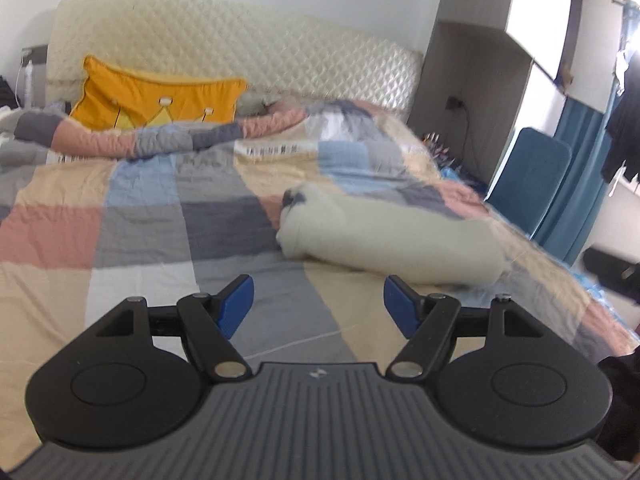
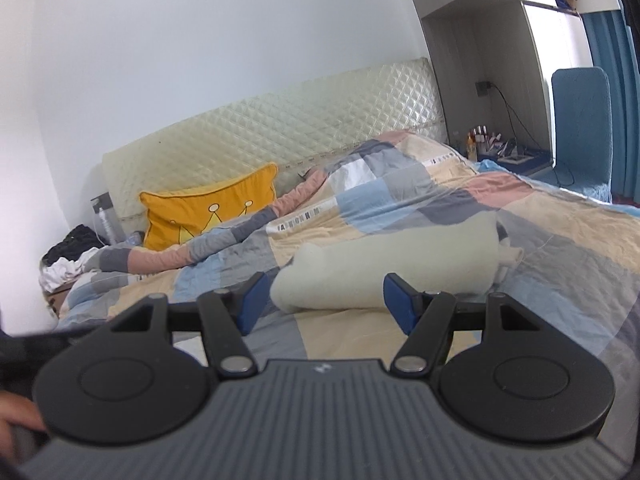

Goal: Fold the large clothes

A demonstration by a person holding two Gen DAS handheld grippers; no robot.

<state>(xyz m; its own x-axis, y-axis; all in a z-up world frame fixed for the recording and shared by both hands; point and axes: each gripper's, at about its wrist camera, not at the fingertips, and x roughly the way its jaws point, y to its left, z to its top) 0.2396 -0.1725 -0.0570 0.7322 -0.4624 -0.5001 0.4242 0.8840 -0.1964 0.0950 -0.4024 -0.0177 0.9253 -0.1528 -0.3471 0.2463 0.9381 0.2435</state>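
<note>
A cream garment (image 1: pixel 384 236), folded into a thick bundle, lies on the patchwork bed cover (image 1: pixel 140 232) to the right of the bed's middle. My left gripper (image 1: pixel 319 306) hovers open above the cover, short of the bundle and a little to its left, with nothing between its blue pads (image 1: pixel 236 308). In the right wrist view the same cream garment (image 2: pixel 392 268) lies straight ahead. My right gripper (image 2: pixel 326 304) stands open just before its near edge, apart from it, and holds nothing.
A yellow crown cushion (image 1: pixel 160 98) leans on the quilted headboard (image 1: pixel 240 48). A rolled quilt edge (image 1: pixel 160 136) crosses the bed's head. A blue chair (image 2: pixel 582 128), a bedside shelf with small bottles (image 2: pixel 486 138) and blue curtains stand to the right. Dark clothes (image 2: pixel 72 246) lie far left.
</note>
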